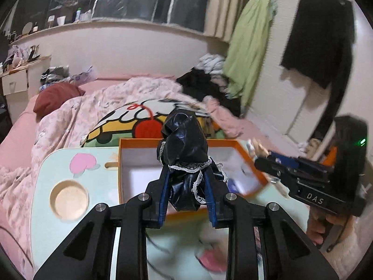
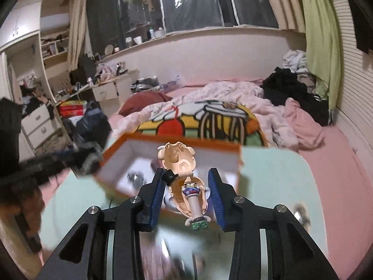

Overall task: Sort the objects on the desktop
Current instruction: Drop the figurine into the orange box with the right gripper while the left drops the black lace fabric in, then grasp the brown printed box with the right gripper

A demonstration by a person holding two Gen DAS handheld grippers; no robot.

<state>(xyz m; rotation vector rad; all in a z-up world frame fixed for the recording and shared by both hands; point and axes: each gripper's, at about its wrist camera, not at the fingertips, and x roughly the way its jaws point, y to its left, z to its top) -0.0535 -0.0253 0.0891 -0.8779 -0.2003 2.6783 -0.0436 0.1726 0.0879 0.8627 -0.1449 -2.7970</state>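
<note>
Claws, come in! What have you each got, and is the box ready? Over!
Left claw shut on black lacy bundle. Right claw shut on toy figure. Orange box open just ahead on the mint table. Nothing blocking it. Over.

A glossy black bundle [image 1: 184, 149] of crinkled cloth, trimmed with white lace at its 6 o'clock edge, looks like shiny vinyl. The figurine [image 2: 184, 175] is smooth, glossy plastic. The orange box [image 1: 251, 163] looks like matt card, and the pale green tabletop [image 1: 70, 175] is smooth.

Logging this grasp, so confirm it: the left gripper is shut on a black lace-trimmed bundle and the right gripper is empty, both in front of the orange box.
Not quite. The right gripper is shut on a small doll figure, as the right wrist view shows. The left gripper does hold the black lace-trimmed bundle before the orange box.
</note>
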